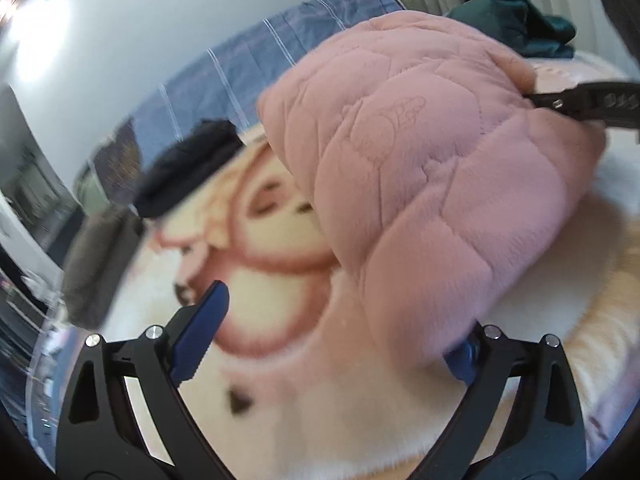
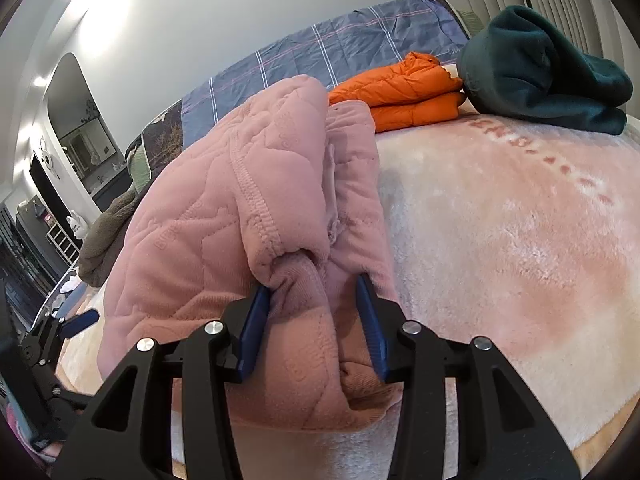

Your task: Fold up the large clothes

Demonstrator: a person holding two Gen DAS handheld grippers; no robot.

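My right gripper (image 2: 310, 328) is clamped on a bunched fold of the pink garment (image 2: 224, 216) — a thick wad fills the gap between the pads, which explains why they stand partly apart. I hold it raised so the quilted cloth hangs and drapes onto the blanket (image 2: 500, 240), ready to be laid over. My left gripper (image 1: 332, 328) is wide apart and grips nothing; its right finger sits against the garment's lower edge, I judge to catch it next. Behind, an orange jacket (image 2: 400, 88) lies folded beside a green heap (image 2: 540, 68) — the finished pile, I'd guess.
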